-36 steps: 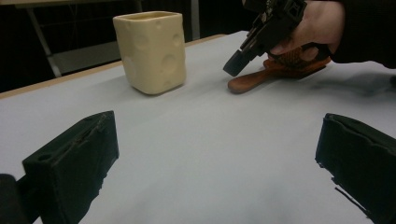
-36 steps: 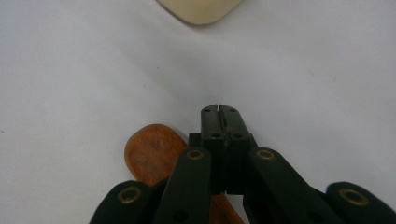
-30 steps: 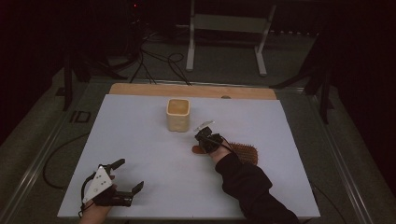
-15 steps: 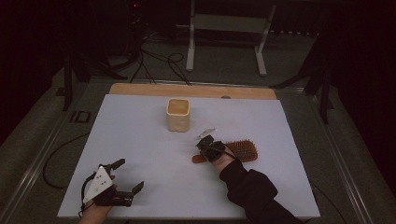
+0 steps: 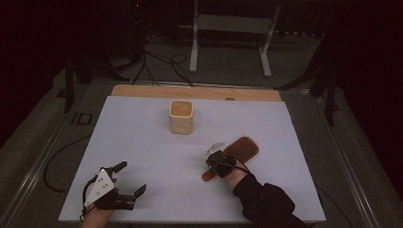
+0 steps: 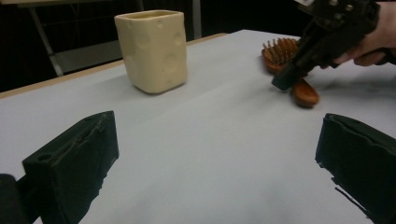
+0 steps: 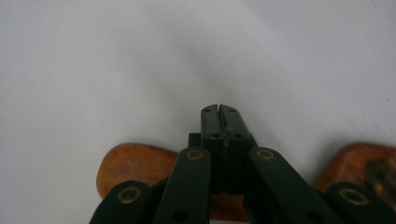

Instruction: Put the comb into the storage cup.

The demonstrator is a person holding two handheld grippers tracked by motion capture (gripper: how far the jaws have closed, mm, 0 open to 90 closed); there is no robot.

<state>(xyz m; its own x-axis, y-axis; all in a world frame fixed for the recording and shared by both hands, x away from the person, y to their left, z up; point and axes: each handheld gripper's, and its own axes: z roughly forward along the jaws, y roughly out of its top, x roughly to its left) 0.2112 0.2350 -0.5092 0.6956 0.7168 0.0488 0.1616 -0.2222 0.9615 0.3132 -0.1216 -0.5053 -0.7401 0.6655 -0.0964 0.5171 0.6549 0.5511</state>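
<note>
Right claw (image 5: 215,160) is closed w/ nothing between its jaws, pressing over the handle of the brown wooden hairbrush (image 5: 241,148) lying on the white table (image 5: 142,142) near the cream square cup (image 5: 181,117); keep tips low & slide gently; left claw (image 5: 127,179) open, empty, resting.

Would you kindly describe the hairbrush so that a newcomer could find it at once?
Start at the white table; behind its middle stands a cream cup. Toward the near right lies the wooden hairbrush, under the right gripper: the table's sole flat, reddish-brown, bristled thing.
</note>
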